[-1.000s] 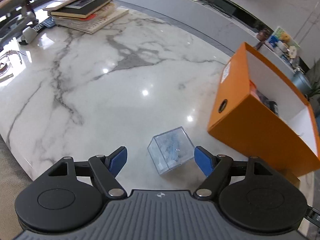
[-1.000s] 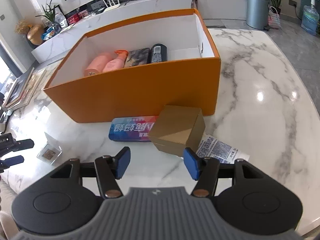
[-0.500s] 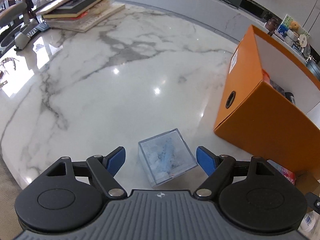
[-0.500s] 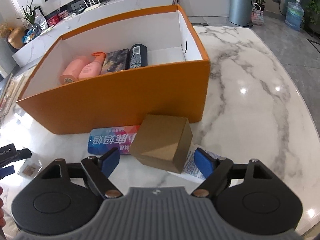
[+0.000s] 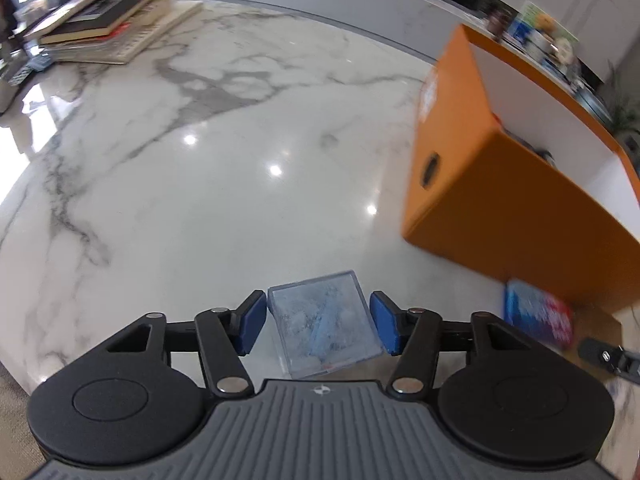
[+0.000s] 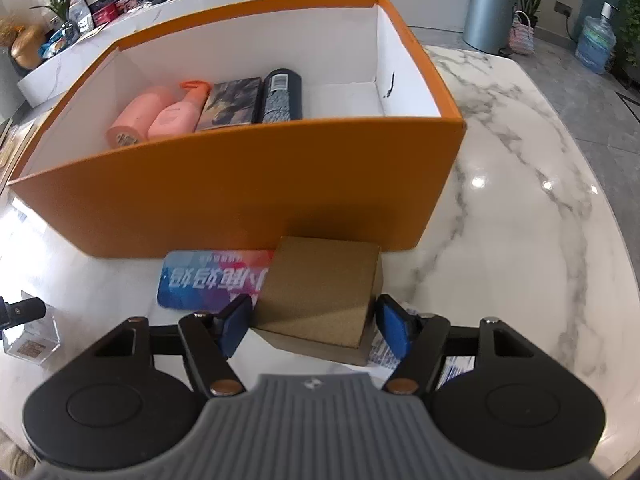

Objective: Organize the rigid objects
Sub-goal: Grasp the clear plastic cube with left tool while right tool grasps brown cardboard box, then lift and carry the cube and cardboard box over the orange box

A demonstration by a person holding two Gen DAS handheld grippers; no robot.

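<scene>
My left gripper (image 5: 318, 326) straddles the clear square plastic case with something pale blue inside (image 5: 323, 326), which sits flat on the white marble tabletop (image 5: 200, 168) just short of the large open orange cardboard box with a white lining (image 5: 496, 208); the blue pads stand apart with a thin gap on each side, so nothing is gripped there yet. My right gripper (image 6: 314, 330) likewise brackets the small brown cardboard box (image 6: 320, 296), which rests beside the orange box's front wall and partly over a flat blue and red printed tin (image 6: 208, 280) and a printed paper slip (image 6: 452, 364); those pads are also spread, close to the sides but not clearly pressing. To close well, I judge I should centre each item between the pads first, since the clear case sits slightly skewed and its smooth walls could twist or slip out. I'd squeeze the cardboard gently to avoid denting it, then lift straight up so the tin and slip don't drag along. Inside the orange box, free floor shows at the right end, beside the dark cylindrical bottle (image 6: 280, 96).
</scene>
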